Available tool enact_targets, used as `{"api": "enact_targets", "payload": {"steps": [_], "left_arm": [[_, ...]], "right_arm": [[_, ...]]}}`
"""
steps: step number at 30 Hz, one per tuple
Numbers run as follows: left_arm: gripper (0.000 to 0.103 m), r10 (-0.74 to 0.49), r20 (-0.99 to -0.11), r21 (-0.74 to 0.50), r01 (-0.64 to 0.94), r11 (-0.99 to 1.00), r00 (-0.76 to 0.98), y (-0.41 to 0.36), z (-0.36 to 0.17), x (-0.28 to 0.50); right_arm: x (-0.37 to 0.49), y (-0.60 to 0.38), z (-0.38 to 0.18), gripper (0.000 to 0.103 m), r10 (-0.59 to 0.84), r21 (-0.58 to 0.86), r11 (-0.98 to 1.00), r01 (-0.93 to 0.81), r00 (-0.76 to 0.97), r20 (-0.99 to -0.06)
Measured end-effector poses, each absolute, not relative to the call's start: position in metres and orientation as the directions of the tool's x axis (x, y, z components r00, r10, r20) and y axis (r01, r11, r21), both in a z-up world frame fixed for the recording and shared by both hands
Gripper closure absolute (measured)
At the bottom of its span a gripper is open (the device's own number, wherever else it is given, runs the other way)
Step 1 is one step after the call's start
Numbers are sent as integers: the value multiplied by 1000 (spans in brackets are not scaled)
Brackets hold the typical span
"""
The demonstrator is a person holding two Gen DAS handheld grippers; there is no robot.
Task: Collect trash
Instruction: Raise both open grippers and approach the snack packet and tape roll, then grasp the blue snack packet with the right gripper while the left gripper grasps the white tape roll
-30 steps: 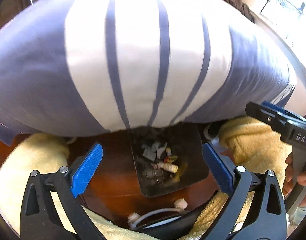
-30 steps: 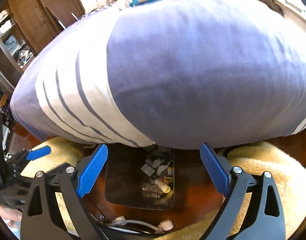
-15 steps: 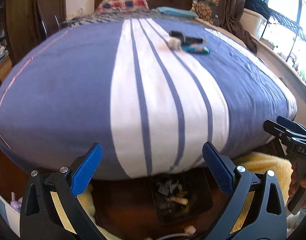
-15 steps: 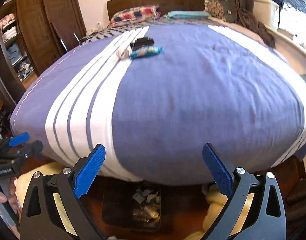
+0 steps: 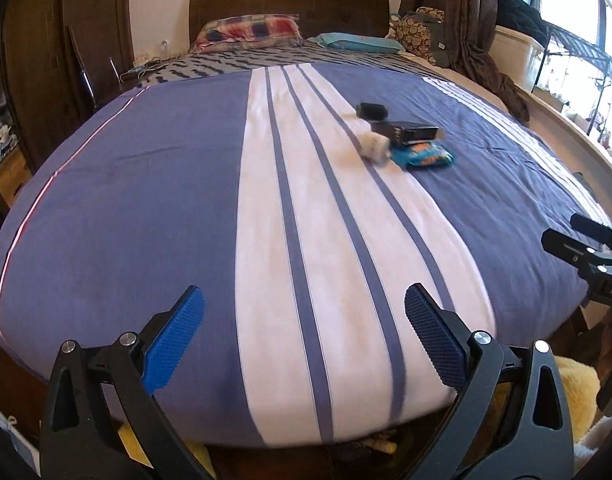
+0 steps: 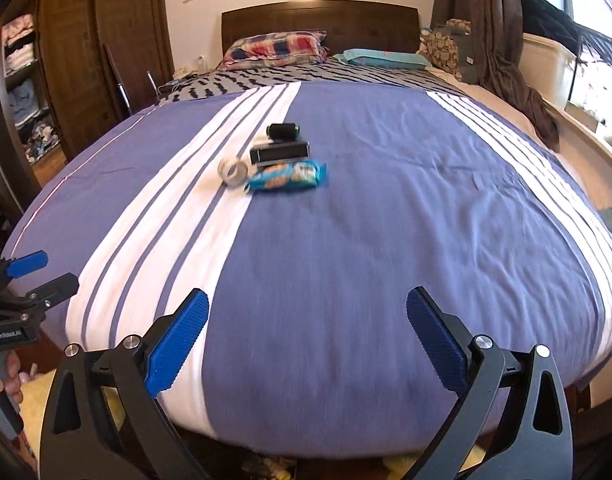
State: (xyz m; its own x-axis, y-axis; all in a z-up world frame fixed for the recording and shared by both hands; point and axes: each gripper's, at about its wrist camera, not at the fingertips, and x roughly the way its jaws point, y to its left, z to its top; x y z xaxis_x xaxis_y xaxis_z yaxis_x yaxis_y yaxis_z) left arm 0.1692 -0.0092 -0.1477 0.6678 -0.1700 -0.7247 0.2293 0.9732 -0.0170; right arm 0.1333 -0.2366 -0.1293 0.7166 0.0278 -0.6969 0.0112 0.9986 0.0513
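Four trash items mid-bed, blue wrapper (image 6: 287, 176) lying crosswise, both grippers' fingers apart, empty

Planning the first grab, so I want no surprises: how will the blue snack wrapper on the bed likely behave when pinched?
The blue snack wrapper lies flat and looks crinkly, so it is probably light and floppy. Its glossy film may slip between the pads. On the soft bedspread it could sink rather than slide when pressed.
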Motion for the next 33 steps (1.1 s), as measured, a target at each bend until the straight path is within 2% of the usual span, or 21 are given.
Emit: {"api": "enact_targets", "payload": {"steps": [15, 17, 20, 29, 33], "left_arm": [[8, -178, -760, -4, 270, 963, 625, -34, -170, 248], [8, -180, -759, -2, 274, 962, 626, -36, -171, 254], [8, -183, -758, -3, 278, 961, 626, -39, -171, 263], [8, -190, -759, 8, 300, 954, 623, -52, -171, 288], [8, -200, -762, 9, 319, 948, 615, -65, -173, 302]], "right_arm": [[259, -225, -153, 5, 92, 99, 995, -27, 652, -752], [268, -219, -156, 15, 144, 137, 989, -61, 634, -760], [278, -216, -163, 24, 197, 190, 979, -77, 605, -772], [318, -222, -174, 26, 223, 269, 963, -11, 595, -772], [333, -230, -175, 32, 199, 256, 967, 14, 588, -784]]}}
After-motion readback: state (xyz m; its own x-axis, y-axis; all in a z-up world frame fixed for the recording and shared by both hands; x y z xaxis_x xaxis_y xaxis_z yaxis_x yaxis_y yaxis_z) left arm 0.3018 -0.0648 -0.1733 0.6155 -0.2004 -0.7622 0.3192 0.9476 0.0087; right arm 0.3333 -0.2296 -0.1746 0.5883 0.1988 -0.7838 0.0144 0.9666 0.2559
